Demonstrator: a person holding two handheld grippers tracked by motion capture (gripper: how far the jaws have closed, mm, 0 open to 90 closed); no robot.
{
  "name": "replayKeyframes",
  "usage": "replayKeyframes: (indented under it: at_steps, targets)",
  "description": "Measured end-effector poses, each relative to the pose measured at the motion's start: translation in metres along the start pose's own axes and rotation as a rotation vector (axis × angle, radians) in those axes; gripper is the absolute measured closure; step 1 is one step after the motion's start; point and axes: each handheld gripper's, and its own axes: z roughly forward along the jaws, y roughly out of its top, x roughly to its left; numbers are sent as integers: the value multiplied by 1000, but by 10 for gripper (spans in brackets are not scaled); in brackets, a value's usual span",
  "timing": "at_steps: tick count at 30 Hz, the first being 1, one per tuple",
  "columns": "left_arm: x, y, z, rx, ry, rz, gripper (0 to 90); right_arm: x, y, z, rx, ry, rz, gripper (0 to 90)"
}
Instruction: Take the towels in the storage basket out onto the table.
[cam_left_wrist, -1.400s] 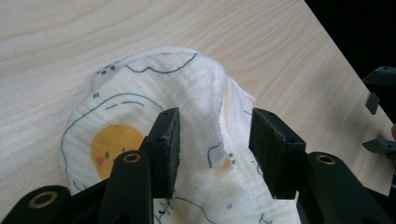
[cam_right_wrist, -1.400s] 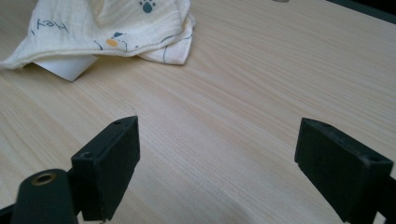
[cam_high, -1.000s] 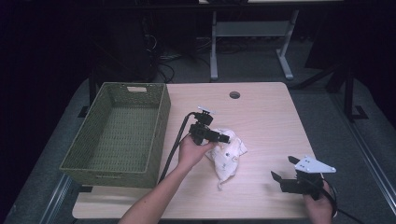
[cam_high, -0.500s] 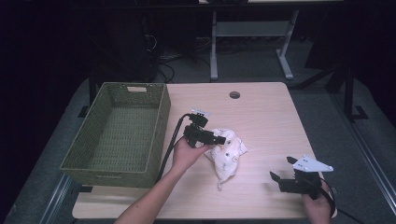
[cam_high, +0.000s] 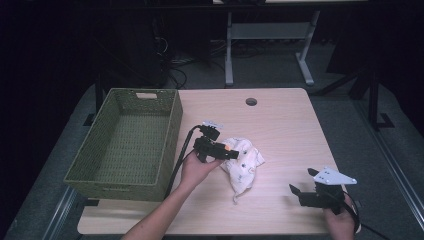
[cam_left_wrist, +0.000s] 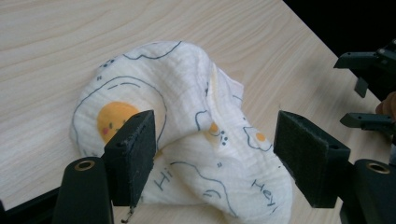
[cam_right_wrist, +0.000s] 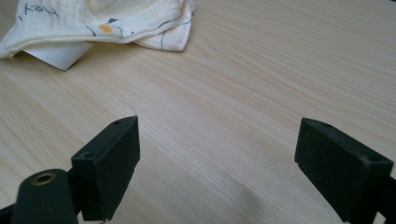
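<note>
Nearest, resting on the worktop (cam_high: 280, 125) well to the right of the printed muslin cloth (cam_high: 243, 161): right claw (cam_right_wrist: 217, 170), jaws spread wide, empty. At the cloth itself, crumpled mid-worktop: left claw (cam_left_wrist: 215, 154), jaws wide open astride the heap, gripping nothing yet. Farther, left of the cloth: green woven basket (cam_high: 125, 145), empty, so probably an early stage, with grasp and any transfer both outstanding.

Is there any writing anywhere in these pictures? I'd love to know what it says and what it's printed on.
"Hi": on the white printed cloth, near its lower left fold, left gripper view.
"Hey": on the same cloth, lower right edge, left gripper view; it may run on under the fold.
White tag under the cloth's edge, right gripper view: blank as far as it shows.
</note>
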Motion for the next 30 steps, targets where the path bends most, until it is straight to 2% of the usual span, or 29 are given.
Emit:
replayKeyframes:
  at_steps: [3, 6, 8, 10, 13, 14, 16, 17, 20, 21, 24, 28, 30]
  targets:
    - [-1, -3, -2, -7, -6, -3, 294, 0, 0, 0, 1, -1, 0, 137]
    - [-4, -8, -5, -8, 5, 24, 293, 0, 0, 1, 6, -2, -2, 137]
    - [-4, -9, -5, -10, 8, 24, 292, 1, 0, 1, 6, -2, -1, 137]
    - [-2, -13, -6, -17, -4, 7, 293, 1, 0, 1, 7, 0, -1, 137]
    - [-3, -17, -6, -18, 1, 10, 292, 1, 0, 1, 12, 2, 3, 137]
    - [-4, -22, -6, -19, -11, 8, 292, 2, 0, 2, 7, 2, -2, 137]
    - [-4, -23, -6, -16, -8, 15, 292, 2, 0, 2, 13, 2, 2, 137]
    - [-6, -28, -7, -12, 5, 32, 292, 2, 0, 2, 13, 1, 0, 137]
    - [-6, -32, -8, -14, 5, 35, 292, 2, 0, 2, 13, 1, 2, 137]
    - [-6, -36, -10, -20, -3, 24, 292, 1, 0, 1, 7, -1, -2, 137]
    - [-6, -40, -13, -13, 3, 34, 292, 1, -1, 2, 13, -2, -2, 137]
    - [-9, -45, -19, -19, -8, 42, 292, 1, -1, 1, 13, -5, 0, 137]
    - [-10, -48, -22, -27, -35, 25, 292, 2, -1, 2, 15, -6, -3, 137]
